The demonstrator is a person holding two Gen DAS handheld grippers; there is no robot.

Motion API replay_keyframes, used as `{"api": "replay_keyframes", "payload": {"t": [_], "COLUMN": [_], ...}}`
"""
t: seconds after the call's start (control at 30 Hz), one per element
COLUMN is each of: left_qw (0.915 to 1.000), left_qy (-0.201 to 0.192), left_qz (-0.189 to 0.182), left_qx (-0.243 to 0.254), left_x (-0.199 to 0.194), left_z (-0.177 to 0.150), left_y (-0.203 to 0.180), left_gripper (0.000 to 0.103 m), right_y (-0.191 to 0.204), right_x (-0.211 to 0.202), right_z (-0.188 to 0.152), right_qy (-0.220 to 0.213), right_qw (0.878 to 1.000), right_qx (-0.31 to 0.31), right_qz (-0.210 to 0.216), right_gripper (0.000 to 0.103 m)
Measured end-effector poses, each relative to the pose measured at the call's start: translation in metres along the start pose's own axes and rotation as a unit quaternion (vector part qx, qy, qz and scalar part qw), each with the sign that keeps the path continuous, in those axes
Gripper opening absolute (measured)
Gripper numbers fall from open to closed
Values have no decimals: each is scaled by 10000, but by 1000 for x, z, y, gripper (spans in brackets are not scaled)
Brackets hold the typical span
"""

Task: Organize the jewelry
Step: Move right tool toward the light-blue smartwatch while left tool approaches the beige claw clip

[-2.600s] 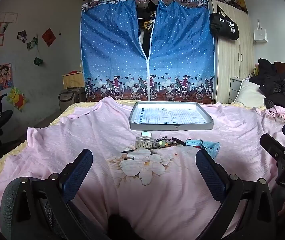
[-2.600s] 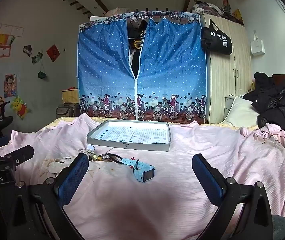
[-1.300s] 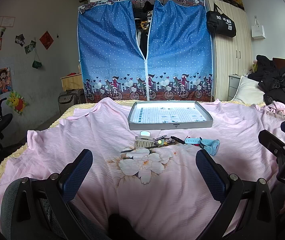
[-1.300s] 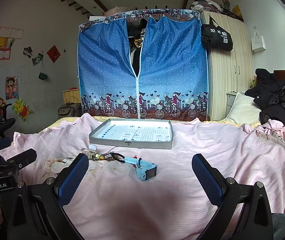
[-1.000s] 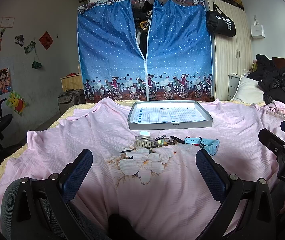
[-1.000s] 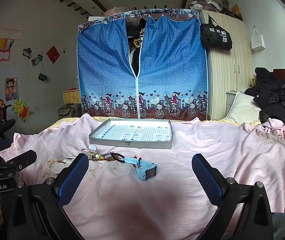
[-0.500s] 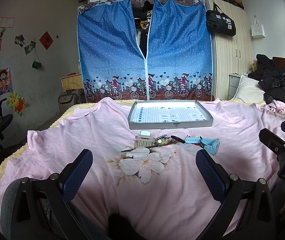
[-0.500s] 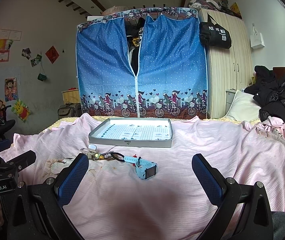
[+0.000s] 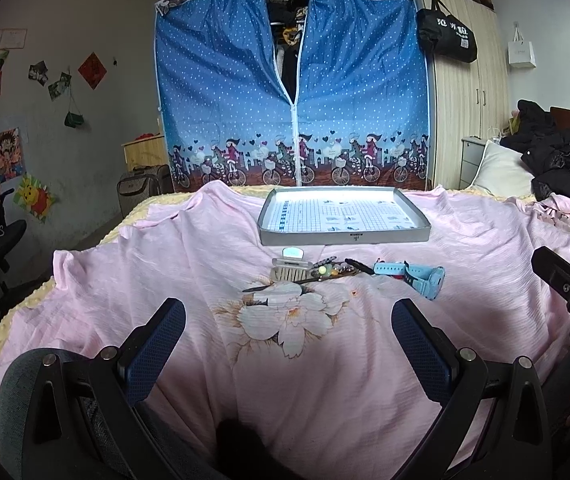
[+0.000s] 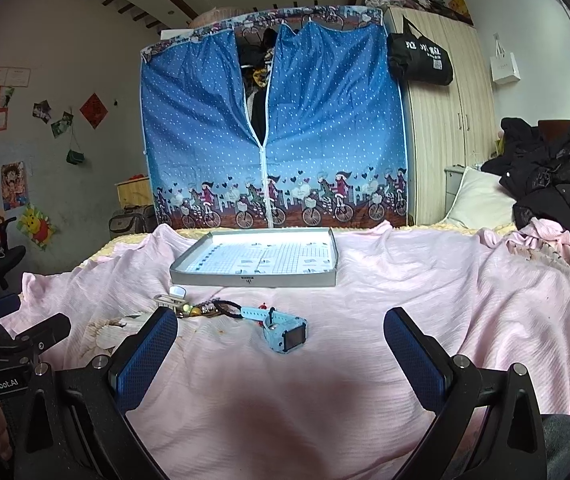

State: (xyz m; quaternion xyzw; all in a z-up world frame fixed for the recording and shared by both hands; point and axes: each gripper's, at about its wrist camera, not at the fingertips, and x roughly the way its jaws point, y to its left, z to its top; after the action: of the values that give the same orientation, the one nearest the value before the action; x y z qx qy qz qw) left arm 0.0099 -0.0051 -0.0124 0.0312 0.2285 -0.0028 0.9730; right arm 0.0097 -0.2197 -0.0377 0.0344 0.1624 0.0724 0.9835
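Fingers (image 9: 155, 350) with blue textured pads stand spread wide on the left gripper (image 9: 289, 344), nothing between them, and the right gripper (image 10: 281, 354) is parted just as far and equally empty. Both grippers sit low and level above the pink bedspread (image 9: 345, 392), aimed forward across the bed toward the tray; in the left wrist view the right gripper's black body juts in at the right edge, cut off by the frame. A printed flower on the cloth lies just ahead of the left gripper. Beyond it the jewelry lies in a loose row running left to right, near the tray but apart from it: a small comb-like hair clip (image 9: 291, 270) at the left, a cluster of beads and charms (image 9: 331, 271) too small to identify, a dark hair tie (image 10: 229, 308), and a light blue child's smartwatch (image 10: 285, 330). The watch's long axis runs along the row, its strap reaching left toward the beads and its dark screen facing the right gripper. Farther on rests the grey tray (image 9: 345, 236), its grid-printed floor bare. Behind the bed stands a blue dotted fabric wardrobe (image 9: 291, 92), partly unzipped.
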Motion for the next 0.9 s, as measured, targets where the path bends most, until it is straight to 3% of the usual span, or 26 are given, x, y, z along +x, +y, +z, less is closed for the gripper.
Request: {"api": "replay_keyframes", "payload": {"t": [0.2, 0.4, 0.53, 0.7, 0.9], "left_qw": [9976, 9834, 9815, 9767, 9698], "left_qy": [608, 1599, 1699, 1705, 1908], "left_qz": [-246, -777, -882, -923, -948], "left_qx": [-220, -376, -95, 919, 1186], "left_x": [21, 64, 79, 116, 169], "left_z": [-3, 8, 27, 53, 61], "left_y": [6, 16, 12, -3, 2], "left_gripper": [101, 101, 101, 101, 101], "right_y": [-16, -45, -55, -56, -51], "right_x": [18, 49, 74, 122, 171], "right_z": [0, 5, 17, 28, 27], "right_qy": [706, 1583, 2020, 2651, 3001], "right_qw": [9959, 9787, 9695, 9554, 9497], "right_qx": [534, 1196, 1204, 898, 193], "right_qz": [167, 520, 687, 943, 875], "right_gripper": [103, 103, 103, 103, 103]}}
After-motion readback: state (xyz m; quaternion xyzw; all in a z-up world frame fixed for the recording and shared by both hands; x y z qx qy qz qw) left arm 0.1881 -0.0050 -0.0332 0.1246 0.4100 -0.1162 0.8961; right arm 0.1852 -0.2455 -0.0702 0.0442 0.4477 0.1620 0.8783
